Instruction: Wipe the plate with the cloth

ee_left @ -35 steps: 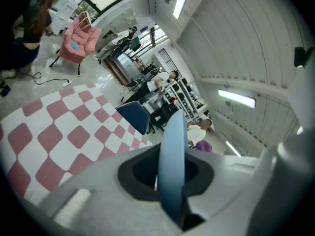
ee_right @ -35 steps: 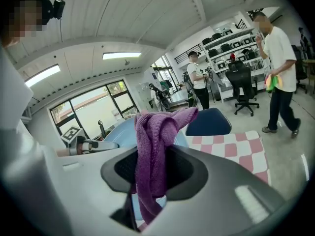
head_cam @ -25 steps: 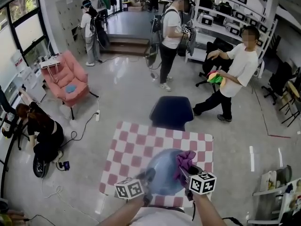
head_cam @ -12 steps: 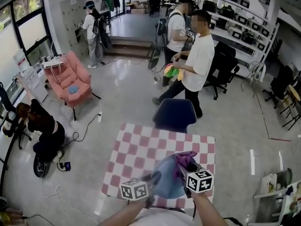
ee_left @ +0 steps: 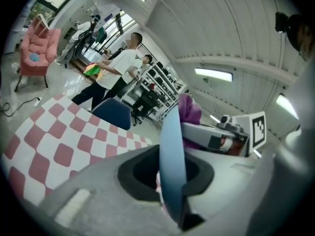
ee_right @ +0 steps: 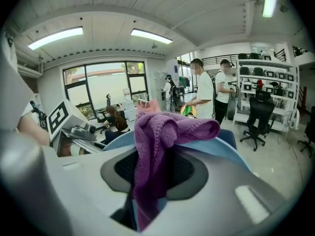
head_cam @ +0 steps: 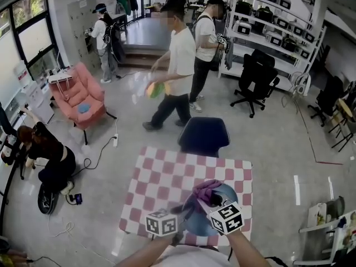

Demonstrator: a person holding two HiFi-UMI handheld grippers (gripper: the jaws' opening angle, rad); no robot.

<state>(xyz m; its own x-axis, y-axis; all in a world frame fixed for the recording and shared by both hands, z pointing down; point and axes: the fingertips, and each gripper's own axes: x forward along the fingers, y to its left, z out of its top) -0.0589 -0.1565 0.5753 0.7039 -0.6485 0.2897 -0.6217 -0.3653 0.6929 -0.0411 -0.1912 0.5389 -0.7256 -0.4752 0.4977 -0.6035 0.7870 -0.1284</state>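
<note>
A light blue plate [head_cam: 214,214] is held tilted above the pink-and-white checkered table [head_cam: 167,177]. My left gripper [head_cam: 179,211] is shut on the plate's left rim; the left gripper view shows the plate [ee_left: 172,141] edge-on between the jaws of that gripper [ee_left: 173,186]. My right gripper [head_cam: 209,202] is shut on a purple cloth [head_cam: 206,190] and presses it on the plate's upper face. In the right gripper view the cloth [ee_right: 157,141] hangs from that gripper [ee_right: 150,183] over the plate [ee_right: 224,144]. The cloth [ee_left: 189,109] also shows behind the plate.
A dark blue chair [head_cam: 203,133] stands at the table's far side. A person [head_cam: 172,65] carrying bright cloths walks past beyond it. A pink armchair [head_cam: 78,96] and a crouching person [head_cam: 47,154] are on the left; shelves [head_cam: 272,21] and office chairs on the right.
The cloth and right gripper have slid leftward across the plate, which now tilts more edge-on. The person with bright cloths has walked from right to left behind the table.
</note>
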